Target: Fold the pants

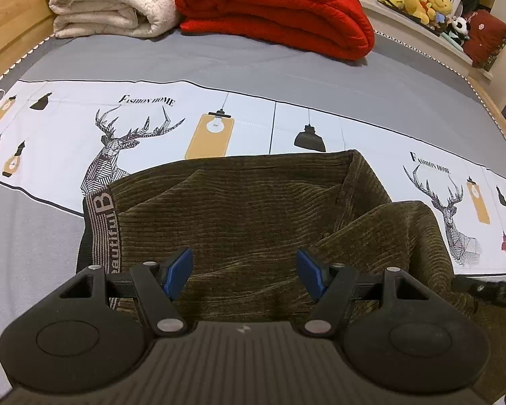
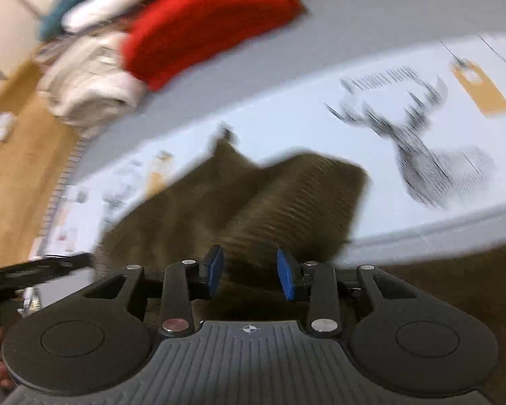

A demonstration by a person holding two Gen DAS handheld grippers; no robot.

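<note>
Olive-green corduroy pants (image 1: 239, 209) lie partly folded on the bed, with a lettered waistband (image 1: 101, 222) at the left. My left gripper (image 1: 244, 270) is open just above the cloth, holding nothing. In the blurred right wrist view the pants (image 2: 286, 195) lie ahead with one layer doubled over. My right gripper (image 2: 249, 270) is open over the near part of the cloth. Its tip shows at the right edge of the left wrist view (image 1: 489, 290).
The bed sheet (image 1: 286, 121) is grey and white with deer and lamp prints. A folded red blanket (image 1: 276, 10) and a cream blanket (image 1: 108, 3) lie at the far end. Plush toys (image 1: 421, 0) sit on a ledge at the far right. A wooden bed frame (image 1: 6, 30) runs along the left.
</note>
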